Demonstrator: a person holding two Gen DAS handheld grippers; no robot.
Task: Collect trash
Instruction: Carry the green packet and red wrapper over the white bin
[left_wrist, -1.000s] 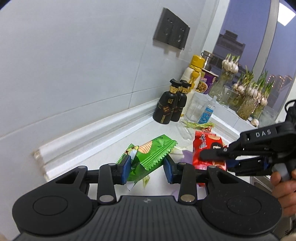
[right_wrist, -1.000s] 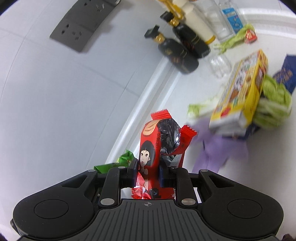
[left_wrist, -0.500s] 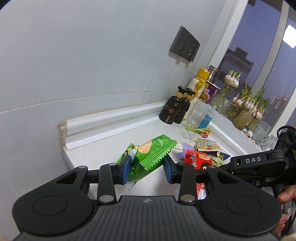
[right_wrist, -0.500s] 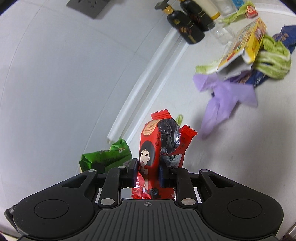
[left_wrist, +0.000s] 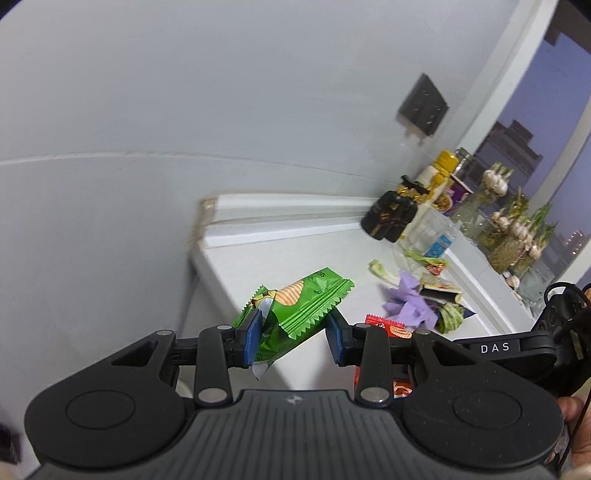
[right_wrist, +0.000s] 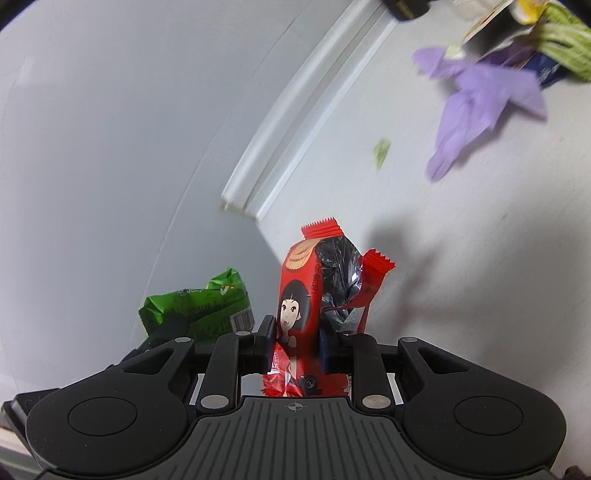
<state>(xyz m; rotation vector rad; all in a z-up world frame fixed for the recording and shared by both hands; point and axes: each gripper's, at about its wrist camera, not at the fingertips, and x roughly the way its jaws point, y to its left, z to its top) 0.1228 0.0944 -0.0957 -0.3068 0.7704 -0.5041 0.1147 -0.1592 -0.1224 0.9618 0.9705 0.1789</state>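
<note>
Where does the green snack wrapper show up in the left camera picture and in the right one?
Left wrist view: the green snack wrapper sits low in the middle, clamped in the left claw.
Right wrist view: it shows at lower left, beside the red snack wrapper held in the right claw.
Shared landmark: the purple glove on the counter.

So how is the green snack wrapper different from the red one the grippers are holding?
The green wrapper sits in the left gripper, lying tilted and sideways; the red wrapper stands upright in the right gripper. The green one shows biscuits on its front, the red one a dark-haired girl's face. The red one is torn open, showing its dark lining. Both have zigzag sealed ends and are clamped off the counter.
</note>
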